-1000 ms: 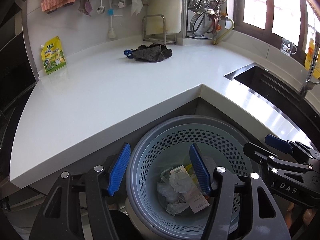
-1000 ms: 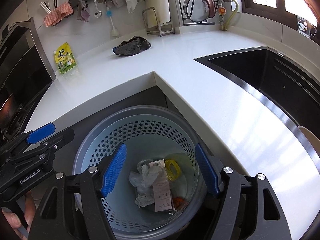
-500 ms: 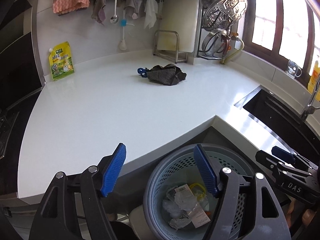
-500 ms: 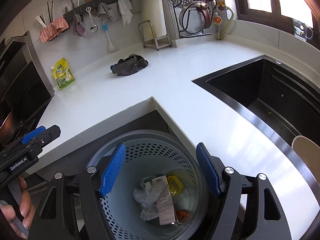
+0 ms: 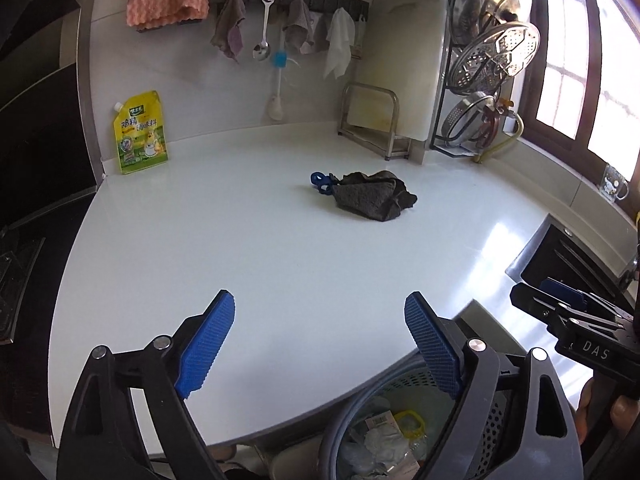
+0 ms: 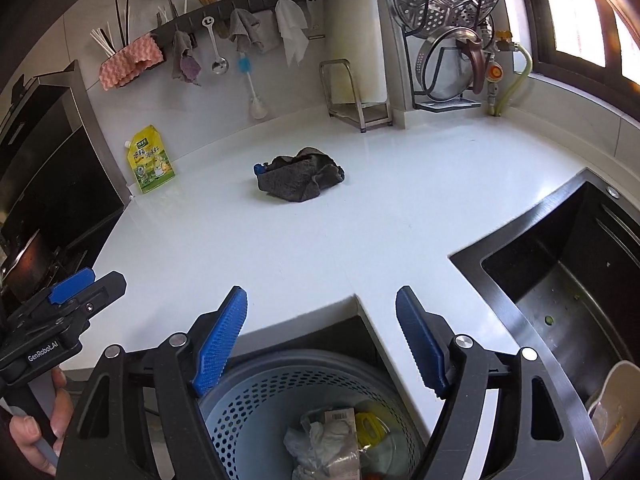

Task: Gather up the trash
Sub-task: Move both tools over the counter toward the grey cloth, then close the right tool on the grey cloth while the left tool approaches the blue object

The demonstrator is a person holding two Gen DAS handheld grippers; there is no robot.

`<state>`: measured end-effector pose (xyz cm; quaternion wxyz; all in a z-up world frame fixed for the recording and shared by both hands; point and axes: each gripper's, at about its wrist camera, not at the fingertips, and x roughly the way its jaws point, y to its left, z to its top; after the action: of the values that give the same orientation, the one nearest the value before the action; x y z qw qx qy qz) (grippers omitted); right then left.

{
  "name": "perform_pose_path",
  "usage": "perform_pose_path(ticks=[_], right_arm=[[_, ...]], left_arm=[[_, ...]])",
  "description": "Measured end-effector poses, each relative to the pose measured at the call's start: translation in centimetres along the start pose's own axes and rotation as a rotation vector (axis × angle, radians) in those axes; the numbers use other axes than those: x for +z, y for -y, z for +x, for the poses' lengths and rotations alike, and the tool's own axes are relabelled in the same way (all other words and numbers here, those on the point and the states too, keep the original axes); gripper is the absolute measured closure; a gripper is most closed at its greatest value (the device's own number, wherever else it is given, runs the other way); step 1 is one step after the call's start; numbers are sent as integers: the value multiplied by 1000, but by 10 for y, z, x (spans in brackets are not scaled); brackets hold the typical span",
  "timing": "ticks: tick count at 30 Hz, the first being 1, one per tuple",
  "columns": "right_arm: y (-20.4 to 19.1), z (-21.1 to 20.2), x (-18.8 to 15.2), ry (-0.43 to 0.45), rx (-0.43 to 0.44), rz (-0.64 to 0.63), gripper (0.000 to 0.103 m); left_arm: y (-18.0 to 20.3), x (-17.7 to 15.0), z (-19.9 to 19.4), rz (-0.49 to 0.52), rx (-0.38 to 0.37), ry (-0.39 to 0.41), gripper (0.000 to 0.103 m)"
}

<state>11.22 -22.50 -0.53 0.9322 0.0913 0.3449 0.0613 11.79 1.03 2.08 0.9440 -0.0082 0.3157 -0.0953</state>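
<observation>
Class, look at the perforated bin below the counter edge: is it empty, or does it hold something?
Not empty. The bin holds trash on its bottom: crumpled paper, a barcoded slip and a yellow piece, well below the rim. How deep the pile goes cannot be told.

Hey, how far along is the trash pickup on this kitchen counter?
Done: crumpled paper, a receipt and a yellow scrap lie in the perforated bin. In hand: nothing; the left claw, whose jaws have just been opening, and the right claw are both open and empty. Left: only a dark cloth and a yellow pouch remain on the counter, likely not trash.
</observation>
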Motion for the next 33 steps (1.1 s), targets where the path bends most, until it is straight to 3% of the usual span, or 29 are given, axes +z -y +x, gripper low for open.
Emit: perform_pose_path(ticks=[5,14,21,33], right_arm=[[-6,42,40,-25,15,-38,30],[-27,115,101,-75,5,-123,26],[-43,165,127,-117,10,-144,26],[-55,222,139,-197,-72,-191,24]], left_arm=[[-14,27,22,-5,50,32,11],[-39,57,72,-55,104,17,7],[-53,70,95,-61,142,18,7],[-55,70,112,-57,125,4,7]])
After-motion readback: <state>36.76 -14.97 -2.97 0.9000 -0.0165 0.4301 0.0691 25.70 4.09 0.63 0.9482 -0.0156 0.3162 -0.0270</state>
